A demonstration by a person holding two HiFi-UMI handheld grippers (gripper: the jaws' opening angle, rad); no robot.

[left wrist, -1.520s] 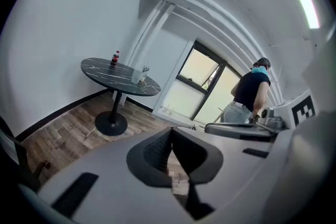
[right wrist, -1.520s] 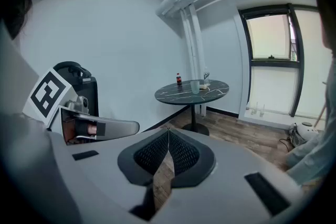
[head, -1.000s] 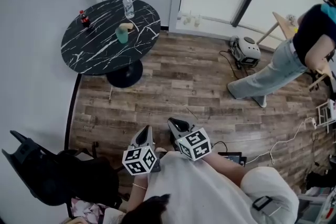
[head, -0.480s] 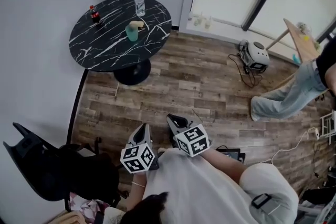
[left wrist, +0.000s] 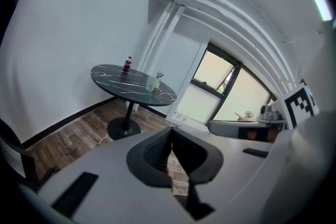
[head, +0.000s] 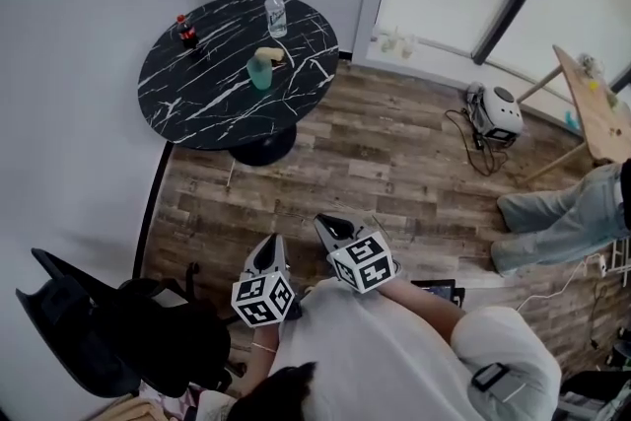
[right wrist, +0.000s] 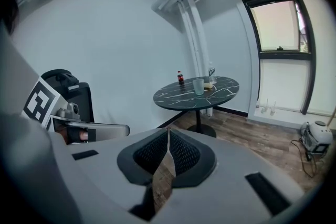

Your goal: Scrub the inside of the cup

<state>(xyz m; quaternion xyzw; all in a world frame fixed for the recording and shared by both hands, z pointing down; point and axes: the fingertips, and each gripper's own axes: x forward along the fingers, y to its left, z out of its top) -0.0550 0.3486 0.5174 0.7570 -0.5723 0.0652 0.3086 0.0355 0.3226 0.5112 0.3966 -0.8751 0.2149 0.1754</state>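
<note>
Two hand-held claws are seen low in the head view, held close to the person's body and well apart from the one round black bench with white marble veining. The left claw is closed with nothing between its jaws; in the left gripper view its dark pads are seen to meet at the tips. The right claw is likewise closed and empty, its pads being drawn together to a thin seam in the right gripper view. Four things are counted on the bench. One translucent pale green cup is stood upright towards the far side of the top, and one yellowish sponge is laid just beside it. One clear plastic water bottle is placed near the far edge, and one small dark soda bottle with a red cap is set near the left edge. The cup is touched by neither claw. One black office chair is seen at the lower left on the brown wood-plank floor. One white rounded appliance with a trailing cable is found near the window, and the legs of one other person in light jeans are seen at the right edge.
</note>
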